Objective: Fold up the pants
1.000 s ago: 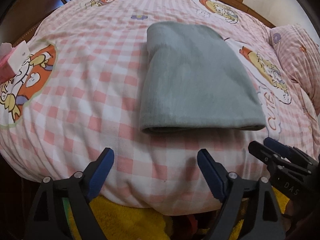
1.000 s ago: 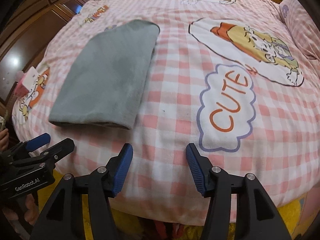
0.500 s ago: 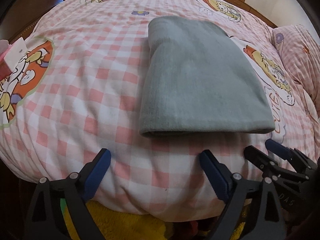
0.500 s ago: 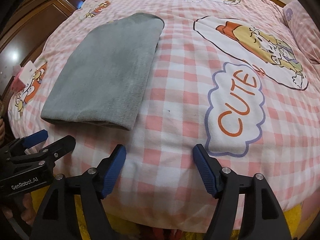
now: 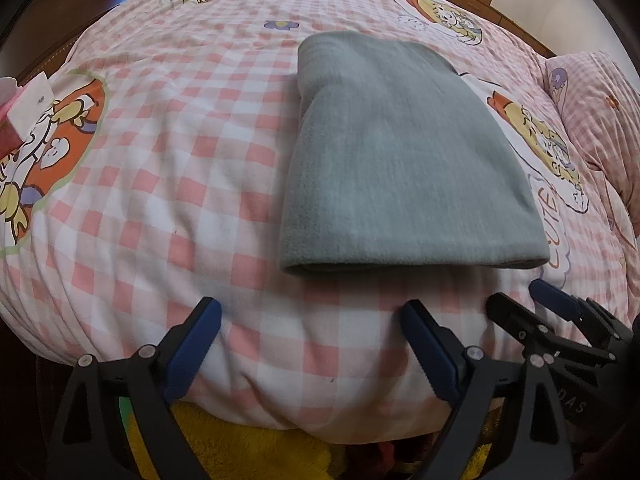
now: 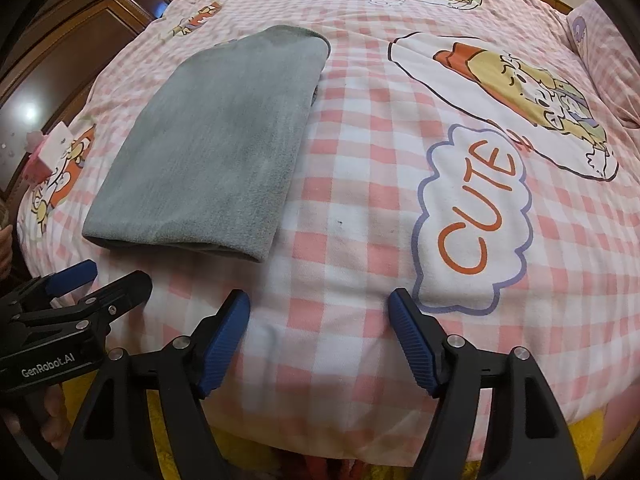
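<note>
Left wrist view: pants (image 5: 404, 160) sat larger than 1 s ago.
Pants position: folded on bedspread (image 5: 168, 184), just past both claws.
Long axis: away from cameras, fold nearest.
Left gripper (image 5: 308, 344): wide open, empty.
Right gripper (image 6: 320, 336): wide open, empty.

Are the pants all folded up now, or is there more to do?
They look mostly done. The grey pants lie on the pink checked bedspread as one flat, tidy rectangle, with a fold along the near edge. Nothing is in hand: the left gripper and right gripper are both open near the bed's edge, touching no cloth. What might be left is one more fold to make it smaller, but I can't tell.
</note>
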A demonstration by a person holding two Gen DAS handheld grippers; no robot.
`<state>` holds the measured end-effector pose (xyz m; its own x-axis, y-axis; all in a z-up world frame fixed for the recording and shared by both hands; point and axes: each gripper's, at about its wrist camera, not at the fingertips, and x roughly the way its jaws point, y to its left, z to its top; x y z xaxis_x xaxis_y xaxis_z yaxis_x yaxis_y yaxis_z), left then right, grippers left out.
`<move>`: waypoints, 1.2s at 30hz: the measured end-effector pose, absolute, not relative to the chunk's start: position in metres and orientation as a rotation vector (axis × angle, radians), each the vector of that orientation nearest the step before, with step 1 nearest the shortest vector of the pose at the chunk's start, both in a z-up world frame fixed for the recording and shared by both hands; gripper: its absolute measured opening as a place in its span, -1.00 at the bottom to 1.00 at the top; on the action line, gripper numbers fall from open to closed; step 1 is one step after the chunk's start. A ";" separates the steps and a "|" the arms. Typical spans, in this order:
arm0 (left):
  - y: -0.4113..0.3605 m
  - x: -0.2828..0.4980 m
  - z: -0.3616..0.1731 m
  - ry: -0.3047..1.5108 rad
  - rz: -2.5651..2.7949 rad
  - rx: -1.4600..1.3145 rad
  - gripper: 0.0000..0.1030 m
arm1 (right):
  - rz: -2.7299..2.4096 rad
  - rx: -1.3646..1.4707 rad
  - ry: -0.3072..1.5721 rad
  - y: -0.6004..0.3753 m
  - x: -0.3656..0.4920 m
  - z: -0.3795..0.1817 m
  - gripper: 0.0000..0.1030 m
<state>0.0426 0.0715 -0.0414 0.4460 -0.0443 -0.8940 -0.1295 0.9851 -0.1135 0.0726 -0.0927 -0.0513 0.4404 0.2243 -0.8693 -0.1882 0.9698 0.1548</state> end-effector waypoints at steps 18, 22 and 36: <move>0.073 0.041 -0.043 1.107 0.066 -0.185 0.83 | 0.260 0.037 1.081 -0.091 0.073 -0.052 0.51; 0.073 0.041 -0.043 1.107 0.066 -0.183 0.83 | 0.261 0.039 1.081 -0.091 0.073 -0.052 0.52; 0.070 0.040 -0.044 1.110 0.068 -0.173 0.83 | 0.259 0.037 1.081 -0.090 0.073 -0.052 0.53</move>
<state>0.0404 0.0704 -0.0443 0.4445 -0.0314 -0.8952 -0.1410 0.9845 -0.1045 0.0732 -0.0902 -0.0519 0.4435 0.2271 -0.8670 -0.1909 0.9691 0.1562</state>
